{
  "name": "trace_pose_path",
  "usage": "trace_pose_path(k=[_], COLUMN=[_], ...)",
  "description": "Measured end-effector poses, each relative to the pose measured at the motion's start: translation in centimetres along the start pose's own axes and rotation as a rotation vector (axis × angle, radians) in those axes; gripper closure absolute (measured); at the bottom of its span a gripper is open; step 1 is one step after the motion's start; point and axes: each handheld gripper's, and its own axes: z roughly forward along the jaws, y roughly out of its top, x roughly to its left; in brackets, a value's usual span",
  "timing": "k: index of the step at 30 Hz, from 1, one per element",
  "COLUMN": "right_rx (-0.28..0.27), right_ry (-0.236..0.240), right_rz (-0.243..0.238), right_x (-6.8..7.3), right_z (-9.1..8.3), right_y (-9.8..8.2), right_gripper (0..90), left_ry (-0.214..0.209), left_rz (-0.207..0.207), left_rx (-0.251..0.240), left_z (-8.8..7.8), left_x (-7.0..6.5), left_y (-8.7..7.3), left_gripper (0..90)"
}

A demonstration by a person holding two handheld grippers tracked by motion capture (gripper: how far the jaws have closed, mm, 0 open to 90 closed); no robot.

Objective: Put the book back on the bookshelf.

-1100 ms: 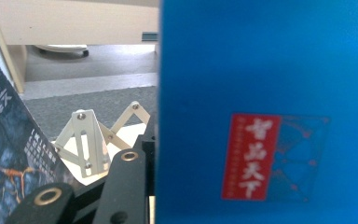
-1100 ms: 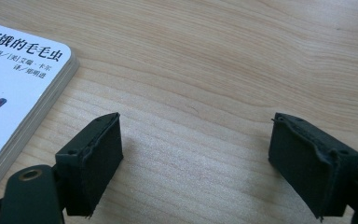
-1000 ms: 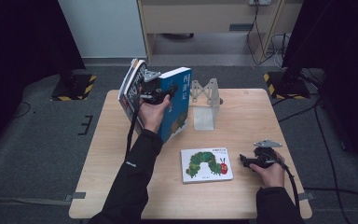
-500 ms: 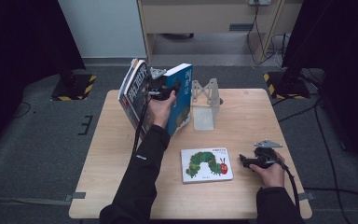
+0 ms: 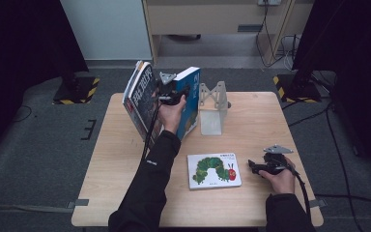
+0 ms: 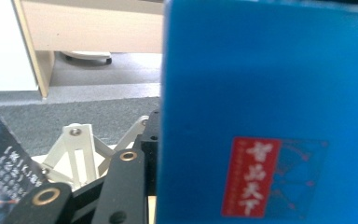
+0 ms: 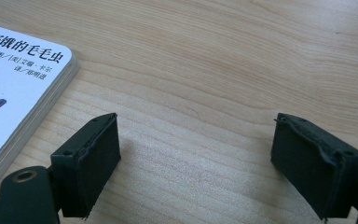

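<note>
Left gripper (image 5: pixel 174 94) clamps the blue book (image 5: pixel 189 104) upright on the desk (image 5: pixel 116 159).
Its long axis stands vertical; right gripper (image 5: pixel 252 167) rests open.

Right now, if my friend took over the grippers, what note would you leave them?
Left gripper: shut on the blue book, held upright beside the white bookend. A dark book leans just to its left.
Right gripper: open, resting on the table, holding nothing.
Caterpillar book: lying flat, untouched.
Done: blue book gripped.
Left: probably stand the blue book against the bookend, then the others.
</note>
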Motion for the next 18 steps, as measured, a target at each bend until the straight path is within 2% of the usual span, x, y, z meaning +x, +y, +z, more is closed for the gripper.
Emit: trace_pose_path(k=[5,11,13,16,18], right_rx=[-0.001,-0.002,-0.002,-0.001,-0.001], right_ry=[0.000,-0.002,-0.002,-0.002,-0.002], right_rz=[-0.003,-0.004,-0.004,-0.004,-0.004], right_x=[0.0,0.0,0.0,0.0,0.0], right_z=[0.0,0.0,0.0,0.0,0.0], right_y=[0.0,0.0,0.0,0.0,0.0], right_gripper=[15.5,15.5,15.5,15.5,15.5], left_ry=[-0.005,-0.007,-0.007,-0.006,-0.005], left_rz=[-0.011,0.020,0.042,0.050,0.063], left_rx=[-0.015,-0.009,0.011,0.034,0.028], left_z=[-0.2,-0.8,-1.2,-1.9,-2.3], left_x=[0.0,-0.2,-0.4,-0.6,-0.5], left_y=[-0.8,-1.1,-1.1,-1.1,-1.4], left_gripper=[59.4,58.1,58.0,58.1,58.3])
